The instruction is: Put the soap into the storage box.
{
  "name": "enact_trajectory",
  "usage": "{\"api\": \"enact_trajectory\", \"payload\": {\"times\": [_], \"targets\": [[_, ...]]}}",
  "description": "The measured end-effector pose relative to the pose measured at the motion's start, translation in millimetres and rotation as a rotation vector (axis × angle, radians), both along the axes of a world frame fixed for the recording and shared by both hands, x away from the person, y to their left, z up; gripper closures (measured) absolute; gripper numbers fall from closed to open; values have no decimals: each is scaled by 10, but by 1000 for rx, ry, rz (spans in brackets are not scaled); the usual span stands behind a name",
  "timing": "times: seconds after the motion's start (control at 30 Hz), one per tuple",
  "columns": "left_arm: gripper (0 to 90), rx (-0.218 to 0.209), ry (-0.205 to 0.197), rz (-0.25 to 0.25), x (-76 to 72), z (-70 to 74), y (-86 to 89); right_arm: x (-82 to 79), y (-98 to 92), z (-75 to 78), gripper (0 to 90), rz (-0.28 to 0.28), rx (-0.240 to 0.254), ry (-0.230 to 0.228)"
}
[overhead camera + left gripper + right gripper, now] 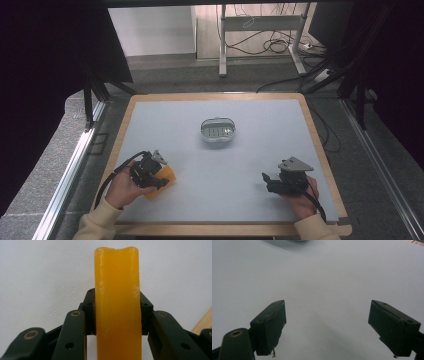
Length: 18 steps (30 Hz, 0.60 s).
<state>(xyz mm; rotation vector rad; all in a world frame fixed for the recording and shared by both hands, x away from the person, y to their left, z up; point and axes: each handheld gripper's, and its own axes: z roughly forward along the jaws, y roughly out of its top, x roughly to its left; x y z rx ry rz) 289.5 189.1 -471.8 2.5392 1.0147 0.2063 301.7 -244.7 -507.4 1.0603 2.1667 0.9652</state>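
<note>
Black jaws of our left hand-held gripper (117,315) are clamping an orange sponge block (117,302), waxy-looking and slab-shaped, at the desk's (260,150) near left corner. Our right hand-held gripper (327,327) is resting with jaws apart over matte grey surface; farther off, a metal oval basket (218,130) is sitting.

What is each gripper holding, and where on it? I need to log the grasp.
The left gripper clamps the orange soap bar across its two broad faces, partway along its length. The right gripper stands open, holding nothing.
</note>
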Motion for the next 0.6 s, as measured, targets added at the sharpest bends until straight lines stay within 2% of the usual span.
{"api": "enact_trajectory", "payload": {"times": [0.6], "targets": [[616, -9, 15, -35, 36, 27, 20, -5, 3, -2, 152, -1, -3, 2]]}}
